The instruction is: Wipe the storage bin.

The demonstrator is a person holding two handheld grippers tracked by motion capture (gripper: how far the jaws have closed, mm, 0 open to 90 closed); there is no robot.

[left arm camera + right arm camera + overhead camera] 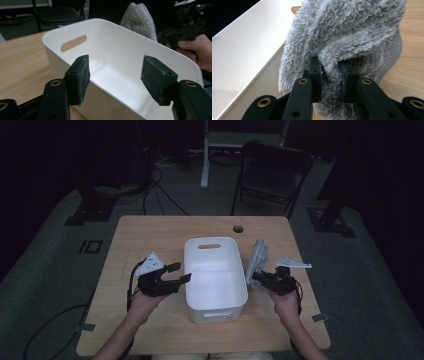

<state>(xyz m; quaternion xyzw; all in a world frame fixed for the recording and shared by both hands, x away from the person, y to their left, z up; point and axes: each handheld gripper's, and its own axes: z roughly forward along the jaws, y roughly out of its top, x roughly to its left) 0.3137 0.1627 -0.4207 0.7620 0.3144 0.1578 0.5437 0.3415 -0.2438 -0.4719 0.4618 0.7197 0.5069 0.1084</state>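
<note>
Glossy plastic bin (215, 270), fluffy grey cloth (342, 37), matt wooden table (150, 235)

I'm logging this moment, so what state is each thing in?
White bin: upright on the table, empty.
Grey towel: bunched, pinched at the bin's right side.
Left gripper: open, fingers astride the bin's left wall.
Right gripper: shut on the towel.
Folding chair: unfolded, vacant.

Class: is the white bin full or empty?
Empty: the white bin shows a bare floor in the high view; the grey fleece cloth is outside it, pinched by the right gripper.
</note>
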